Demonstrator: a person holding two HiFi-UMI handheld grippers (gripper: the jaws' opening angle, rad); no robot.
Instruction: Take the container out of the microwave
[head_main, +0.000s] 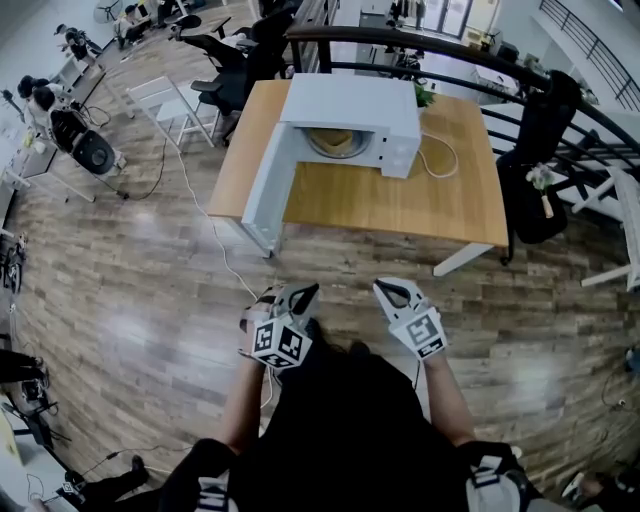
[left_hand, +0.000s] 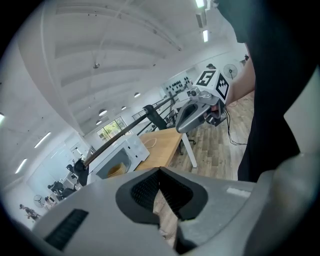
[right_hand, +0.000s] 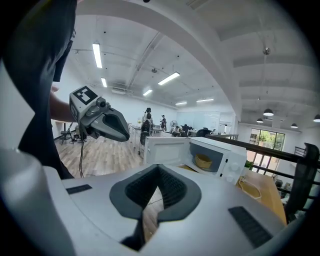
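Observation:
A white microwave (head_main: 350, 110) stands on a wooden table (head_main: 450, 205), its door (head_main: 270, 180) swung open to the left. Inside sits a tan round container (head_main: 335, 143), also seen in the left gripper view (left_hand: 116, 170) and the right gripper view (right_hand: 203, 161). Both grippers are held close to the person's body, well short of the table. My left gripper (head_main: 303, 296) (left_hand: 160, 171) is shut with nothing in it. My right gripper (head_main: 393, 292) (right_hand: 159, 167) is also shut and holds nothing. Each gripper view shows the other gripper beside it.
A white cable (head_main: 438, 156) lies coiled on the table right of the microwave. Another cable (head_main: 205, 215) trails over the wooden floor. A white chair (head_main: 165, 100) and dark office chairs (head_main: 225, 60) stand at the left. A dark railing (head_main: 560, 95) curves behind the table.

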